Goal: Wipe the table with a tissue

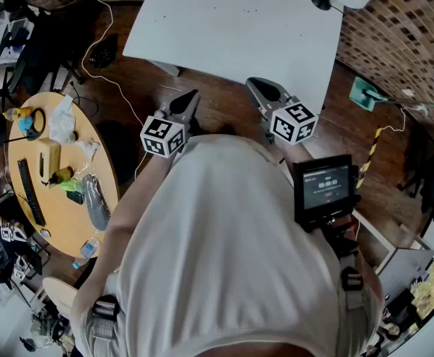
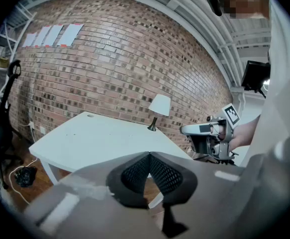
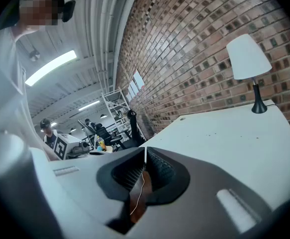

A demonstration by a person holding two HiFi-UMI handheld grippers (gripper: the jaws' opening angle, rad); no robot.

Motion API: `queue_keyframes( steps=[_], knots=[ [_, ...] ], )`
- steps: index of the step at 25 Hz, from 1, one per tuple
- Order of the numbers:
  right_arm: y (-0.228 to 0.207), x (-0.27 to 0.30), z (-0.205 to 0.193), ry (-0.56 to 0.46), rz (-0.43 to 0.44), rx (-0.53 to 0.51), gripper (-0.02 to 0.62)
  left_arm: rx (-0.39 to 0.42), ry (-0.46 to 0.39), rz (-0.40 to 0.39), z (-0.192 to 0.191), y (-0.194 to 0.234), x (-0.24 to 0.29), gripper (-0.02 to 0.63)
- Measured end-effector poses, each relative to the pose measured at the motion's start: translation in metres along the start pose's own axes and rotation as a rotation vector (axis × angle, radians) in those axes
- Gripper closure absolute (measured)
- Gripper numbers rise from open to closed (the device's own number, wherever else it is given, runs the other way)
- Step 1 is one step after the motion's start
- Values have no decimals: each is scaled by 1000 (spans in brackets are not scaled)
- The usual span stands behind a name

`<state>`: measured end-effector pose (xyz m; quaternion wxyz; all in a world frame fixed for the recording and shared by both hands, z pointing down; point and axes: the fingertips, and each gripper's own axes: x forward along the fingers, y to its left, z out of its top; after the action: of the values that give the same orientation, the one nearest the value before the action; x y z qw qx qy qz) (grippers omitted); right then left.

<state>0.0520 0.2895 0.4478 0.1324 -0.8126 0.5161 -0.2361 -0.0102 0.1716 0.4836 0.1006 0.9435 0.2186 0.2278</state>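
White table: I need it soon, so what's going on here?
A person in a white shirt stands at the white rectangular table, holding two-jaw tongs in each hand. The left tongs and right tongs are both shut with nothing between them, short of the tabletop. A white-shaded lamp stands at its far corner. No tissue is held, so wiping is not under way.

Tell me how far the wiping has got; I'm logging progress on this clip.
Nothing looks done yet. The left tongs and right tongs are both shut and empty, held short of the white table. No tissue shows in either grip or on that table. Left: pick up a tissue, then wipe the top.
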Motion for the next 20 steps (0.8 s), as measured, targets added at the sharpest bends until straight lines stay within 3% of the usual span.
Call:
queue_keyframes(
  steps=[7,13,20],
  knots=[
    [22,38,-4,45,90,-8,580,-33,-25,87,0,25,-31,603],
    [40,89,4,105,169,-37,580,-78,-65,179,5,74,-50,603],
    [95,173,9,185,302,-106,580,-119,-132,280,15,140,-101,603]
  ],
)
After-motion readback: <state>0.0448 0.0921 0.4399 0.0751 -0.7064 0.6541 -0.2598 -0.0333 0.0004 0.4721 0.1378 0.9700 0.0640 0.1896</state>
